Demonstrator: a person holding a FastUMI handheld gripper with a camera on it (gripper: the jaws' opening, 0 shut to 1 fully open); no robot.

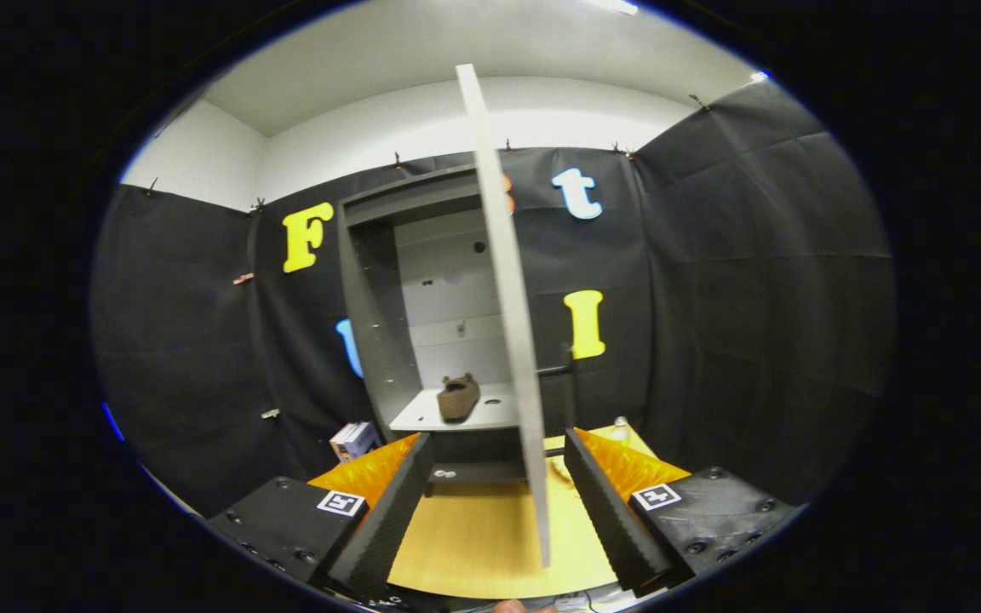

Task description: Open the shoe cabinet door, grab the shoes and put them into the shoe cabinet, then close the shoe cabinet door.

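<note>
Shoe [458,398] on cabinet [380,323] shelf; door [512,340] open; gripper [497,502] fingers wide apart, empty

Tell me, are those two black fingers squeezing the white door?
Apart. In the gripper view the open gripper has the cabinet door edge-on between its fingers, with yellow floor showing on both sides.
</note>
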